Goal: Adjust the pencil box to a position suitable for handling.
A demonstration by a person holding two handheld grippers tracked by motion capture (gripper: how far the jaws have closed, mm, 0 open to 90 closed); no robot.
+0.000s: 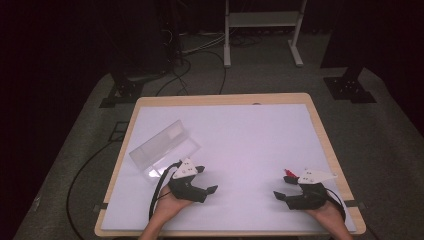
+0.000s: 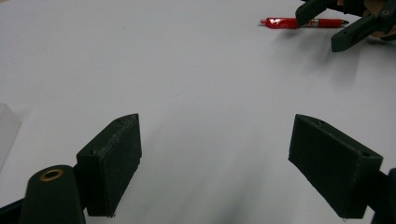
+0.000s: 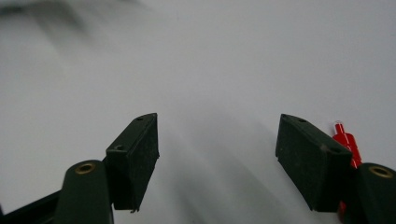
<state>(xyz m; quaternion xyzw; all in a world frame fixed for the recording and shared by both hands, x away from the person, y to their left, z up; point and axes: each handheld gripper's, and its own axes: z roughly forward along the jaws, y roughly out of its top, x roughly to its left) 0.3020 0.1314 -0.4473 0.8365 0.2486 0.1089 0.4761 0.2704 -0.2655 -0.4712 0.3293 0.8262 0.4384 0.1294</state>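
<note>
A red pen (image 1: pixel 289 173) lies on the white table top (image 1: pixel 240 135) at the near right. In the left gripper view the red pen (image 2: pixel 301 22) lies far off at the top. My right gripper (image 1: pixel 283 187) is held low beside the pen, open, with nothing between its jaws. In the right gripper view my right gripper (image 3: pixel 218 119) has the red pen (image 3: pixel 346 140) just outside its right-hand jaw. My left gripper (image 1: pixel 206 179) hovers at the near left, open and empty. Bare table lies between the jaws of my left gripper (image 2: pixel 217 121), with the right gripper (image 2: pixel 336 28) beyond.
A clear plastic case (image 1: pixel 165 145) lies at an angle on the table's left side, just behind my left hand; a corner of this clear case (image 2: pixel 7 126) shows at the left gripper view's edge. Cables and stand legs are on the floor beyond the table.
</note>
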